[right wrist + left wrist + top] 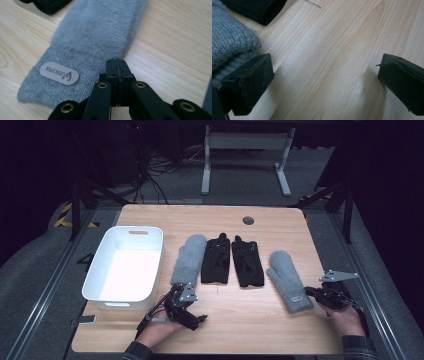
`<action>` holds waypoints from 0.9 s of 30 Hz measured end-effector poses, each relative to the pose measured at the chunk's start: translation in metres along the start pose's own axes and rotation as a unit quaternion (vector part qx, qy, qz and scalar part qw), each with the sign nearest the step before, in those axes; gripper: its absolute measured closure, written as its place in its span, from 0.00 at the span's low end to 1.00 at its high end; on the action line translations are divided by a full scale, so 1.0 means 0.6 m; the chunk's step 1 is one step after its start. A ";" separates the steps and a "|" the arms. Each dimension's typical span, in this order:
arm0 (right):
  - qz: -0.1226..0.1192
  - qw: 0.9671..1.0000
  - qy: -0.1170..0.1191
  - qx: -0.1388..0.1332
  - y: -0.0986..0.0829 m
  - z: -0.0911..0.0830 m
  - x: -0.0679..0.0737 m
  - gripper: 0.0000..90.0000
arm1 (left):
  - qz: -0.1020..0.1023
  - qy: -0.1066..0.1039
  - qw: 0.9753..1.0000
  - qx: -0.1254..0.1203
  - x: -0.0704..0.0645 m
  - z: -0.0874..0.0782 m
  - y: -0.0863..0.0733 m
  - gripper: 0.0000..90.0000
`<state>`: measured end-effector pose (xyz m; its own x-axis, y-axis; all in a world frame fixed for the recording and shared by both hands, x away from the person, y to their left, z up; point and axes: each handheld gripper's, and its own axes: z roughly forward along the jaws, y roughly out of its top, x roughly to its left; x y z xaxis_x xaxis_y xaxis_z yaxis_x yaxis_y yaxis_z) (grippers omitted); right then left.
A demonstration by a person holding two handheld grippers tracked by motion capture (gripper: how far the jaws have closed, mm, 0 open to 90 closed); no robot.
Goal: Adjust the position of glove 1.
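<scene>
The left gripper (199,319) rests low on the near part of the tabletop (240,330), with its jaws spread wide apart and nothing between them. In the left gripper view, bare wood lies between the two jaws, and the knitted cuff of the left grey mitten (229,47) sits just beside, possibly touching, the jaw on the left of that view. The right gripper (309,292) is at the near right of the tabletop, jaws pressed together; in the right gripper view (116,65) the closed tips lie at the edge of the cuff of the right grey mitten (289,281), and whether any fabric is pinched cannot be determined. This cuff bears an oval label (59,73). Two black gloves (232,260) lie side by side between the mittens. A white bin (150,270) stands at the left, beside the left grey mitten.
</scene>
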<state>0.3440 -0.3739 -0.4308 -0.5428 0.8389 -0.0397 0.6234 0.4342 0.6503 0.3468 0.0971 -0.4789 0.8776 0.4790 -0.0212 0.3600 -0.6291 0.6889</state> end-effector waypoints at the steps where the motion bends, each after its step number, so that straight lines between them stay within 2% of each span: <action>1: -0.004 1.000 0.003 0.003 0.001 0.002 0.005 1.00 | -0.001 -0.001 1.000 0.001 0.000 0.000 0.000 0.01; 6: -0.028 0.999 0.020 0.014 0.003 0.011 0.030 1.00 | -0.001 0.000 1.000 0.000 0.000 0.000 0.000 0.01; 15: -0.059 0.997 0.047 0.011 0.012 0.016 0.066 1.00 | 0.000 0.000 1.000 0.000 0.000 0.000 0.000 0.01; 18: -0.057 0.997 0.043 0.004 0.015 0.010 0.065 1.00 | -0.001 -0.001 1.000 0.000 0.000 0.000 0.000 0.01; 20: -0.050 0.998 0.039 -0.014 0.022 0.004 0.057 1.00 | -0.001 -0.001 1.000 0.000 0.000 0.000 0.000 0.01; 21: -0.043 0.998 0.039 -0.030 0.037 0.002 0.046 1.00 | -0.001 -0.001 1.000 0.000 0.000 0.000 0.000 0.01; 22: -0.043 0.998 0.039 -0.030 0.037 0.002 0.046 1.00 | -0.001 -0.001 1.000 0.000 0.000 0.000 0.000 0.01; 25: -0.040 0.997 0.043 -0.046 0.060 0.015 0.033 1.00 | -0.001 -0.001 1.000 0.000 0.000 0.000 0.000 0.01; 27: -0.039 0.997 0.049 -0.047 0.071 0.029 0.028 1.00 | -0.002 -0.002 1.000 0.000 0.000 0.000 0.000 0.01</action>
<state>0.3714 -0.3354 -0.4170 -0.6434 0.7653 -0.0219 0.5235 0.4607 0.7167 0.3467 0.0971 -0.4790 0.8777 0.4784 -0.0267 0.3628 -0.6273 0.6891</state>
